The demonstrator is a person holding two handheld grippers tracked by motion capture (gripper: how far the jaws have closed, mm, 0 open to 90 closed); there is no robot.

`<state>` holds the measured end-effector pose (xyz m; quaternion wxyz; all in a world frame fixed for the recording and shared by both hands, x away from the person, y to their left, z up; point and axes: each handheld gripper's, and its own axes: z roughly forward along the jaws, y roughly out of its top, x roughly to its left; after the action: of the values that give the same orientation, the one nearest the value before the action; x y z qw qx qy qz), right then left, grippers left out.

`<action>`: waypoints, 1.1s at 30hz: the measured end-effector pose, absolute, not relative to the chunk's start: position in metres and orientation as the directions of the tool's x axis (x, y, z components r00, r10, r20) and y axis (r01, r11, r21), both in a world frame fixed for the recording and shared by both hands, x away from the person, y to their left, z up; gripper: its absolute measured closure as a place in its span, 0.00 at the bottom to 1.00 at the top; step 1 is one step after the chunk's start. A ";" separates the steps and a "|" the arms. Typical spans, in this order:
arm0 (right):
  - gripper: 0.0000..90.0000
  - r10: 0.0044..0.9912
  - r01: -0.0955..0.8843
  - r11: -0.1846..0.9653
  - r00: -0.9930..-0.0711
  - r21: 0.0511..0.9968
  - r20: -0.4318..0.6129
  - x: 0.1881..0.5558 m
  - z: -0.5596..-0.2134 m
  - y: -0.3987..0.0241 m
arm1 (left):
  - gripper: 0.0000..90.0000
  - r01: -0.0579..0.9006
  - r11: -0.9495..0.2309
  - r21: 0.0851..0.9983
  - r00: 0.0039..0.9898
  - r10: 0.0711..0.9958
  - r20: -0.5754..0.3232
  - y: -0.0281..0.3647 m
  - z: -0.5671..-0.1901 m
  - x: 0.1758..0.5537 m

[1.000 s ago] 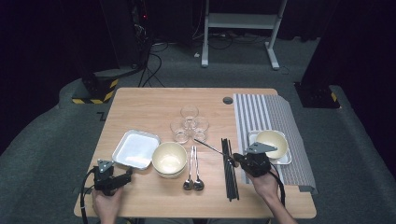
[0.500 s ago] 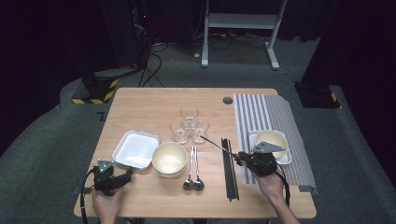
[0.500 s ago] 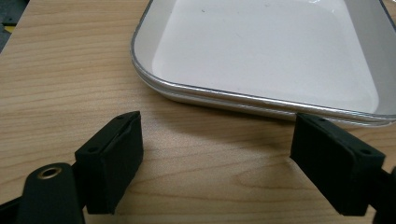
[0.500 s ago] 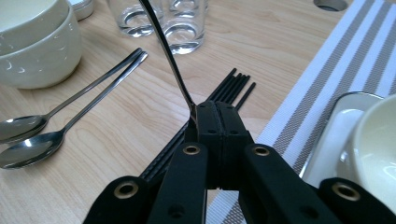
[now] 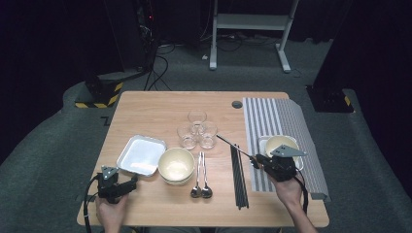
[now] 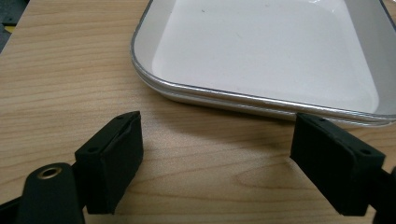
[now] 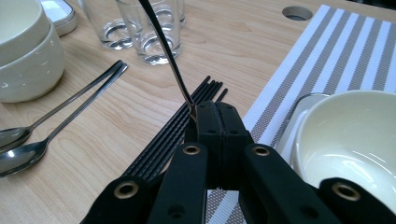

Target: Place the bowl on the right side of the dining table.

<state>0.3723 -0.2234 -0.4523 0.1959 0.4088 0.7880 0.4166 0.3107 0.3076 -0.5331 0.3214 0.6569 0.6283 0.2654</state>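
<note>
Dark floor and cables surround a pale wooden counter (image 5: 145,104). On it, the right tongs (image 5: 256,159) are clamped on 1 thin dark utensil (image 5: 234,145), held by its end so that it slants up over the counter toward the glasses; the right gripper view shows it pinched between the closed pads (image 7: 215,122), its far end cut off by the frame, so I cannot tell whether it is a spoon. Just beside it lie black chopsticks (image 5: 238,175) in 1 bundle; their count is unclear. 2 spoons (image 5: 200,177) lie side by side left of them. 3 glasses (image 5: 197,130) stand clustered behind. 1 striped mat (image 5: 272,116) carries 1 cream bowl (image 5: 279,144) on a small tray. Another cream bowl (image 5: 176,164) sits mid-counter; the right gripper view shows it as 2 bowls stacked. 1 white tray (image 5: 141,155) lies at the left. The left tongs (image 5: 127,183) rest wide open near that tray, holding nothing; the left gripper view shows its metal rim (image 6: 196,88).
</note>
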 end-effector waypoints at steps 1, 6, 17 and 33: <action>1.00 0.809 0.483 0.317 -0.587 0.816 0.033 0.372 -0.452 -0.224 | 0.19 0.655 -0.004 0.756 0.070 0.996 -0.055 0.308 -0.533 0.311; 1.00 0.819 0.481 0.299 -0.572 0.824 0.036 0.373 -0.449 -0.230 | 0.19 0.655 -0.004 0.756 0.070 0.996 -0.055 0.308 -0.533 0.311; 1.00 0.836 0.478 0.291 -0.548 0.829 0.022 0.378 -0.443 -0.242 | 0.19 0.655 -0.003 0.756 0.068 0.996 -0.055 0.307 -0.533 0.311; 1.00 0.863 0.487 0.264 -0.505 0.833 0.022 0.383 -0.438 -0.260 | 0.19 0.655 -0.004 0.755 0.069 0.996 -0.054 0.307 -0.533 0.311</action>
<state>0.3834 -0.2598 -0.4377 0.2269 0.4430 0.7619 0.4145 0.3107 0.3074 -0.5331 0.3209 0.6567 0.6286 0.2657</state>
